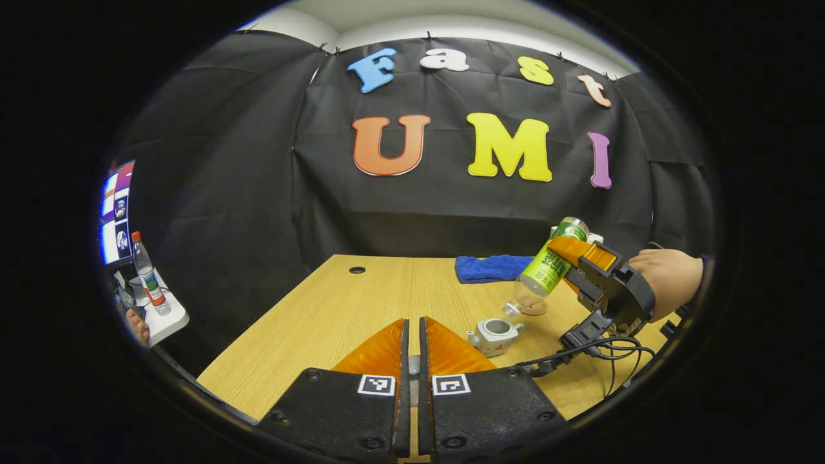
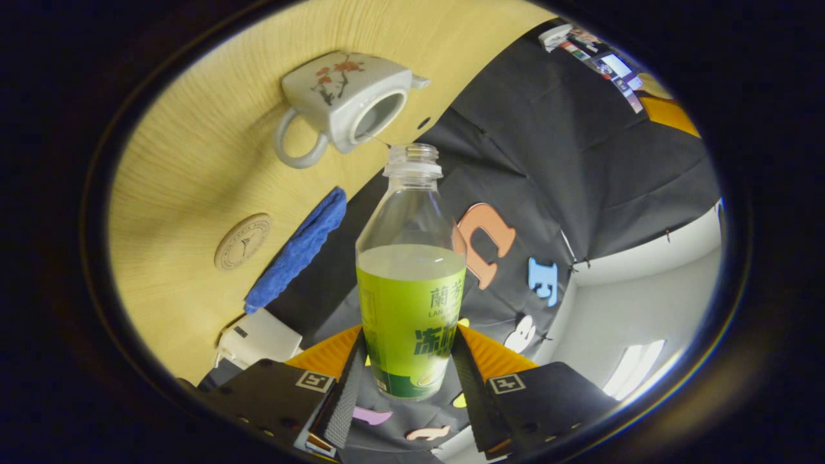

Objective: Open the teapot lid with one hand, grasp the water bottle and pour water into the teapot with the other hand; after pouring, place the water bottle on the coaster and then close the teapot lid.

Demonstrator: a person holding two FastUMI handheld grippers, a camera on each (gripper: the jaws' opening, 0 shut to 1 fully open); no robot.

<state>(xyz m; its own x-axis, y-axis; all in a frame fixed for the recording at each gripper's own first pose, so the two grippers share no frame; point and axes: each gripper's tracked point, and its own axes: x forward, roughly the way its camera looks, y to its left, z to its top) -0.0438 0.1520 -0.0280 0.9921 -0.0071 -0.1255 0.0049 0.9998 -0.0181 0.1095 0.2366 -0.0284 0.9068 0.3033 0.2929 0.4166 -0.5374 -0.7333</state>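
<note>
Firstly, in the left gripper view, the left gripper (image 1: 413,341) hung low over the table (image 1: 335,303), its two fingers standing almost together with only a thin slit between them; whether anything was pinched there could not be told. Just right of its fingertips, the teapot (image 1: 495,334) stood upright on the table, lid off and mouth open upward. Above and to the right, a hand (image 1: 667,280) held the right gripper (image 1: 570,264), which was clamped on the bottle (image 1: 548,267). The bottle's long axis ran on a slant from upper right to lower left, base high, its uncapped neck pointing down at the teapot's mouth and close above it. A round coaster (image 1: 533,306) lay behind the neck, a blue cloth (image 1: 493,267) farther back, and a second bottle (image 1: 147,274) stood on a side shelf at far left.

Next, in the right gripper view, both fingers of the right gripper (image 2: 408,367) pressed on the labelled lower body of the bottle (image 2: 410,283), whose long axis ran straight away from the camera, neck ahead. Liquid filled the labelled part. The teapot (image 2: 341,96) lay just beyond the neck, its opening facing the bottle, its handle at left. Coaster (image 2: 243,241) and cloth (image 2: 298,251) lay apart on the table (image 2: 187,161), with a white box (image 2: 258,338) near the fingers.
</note>
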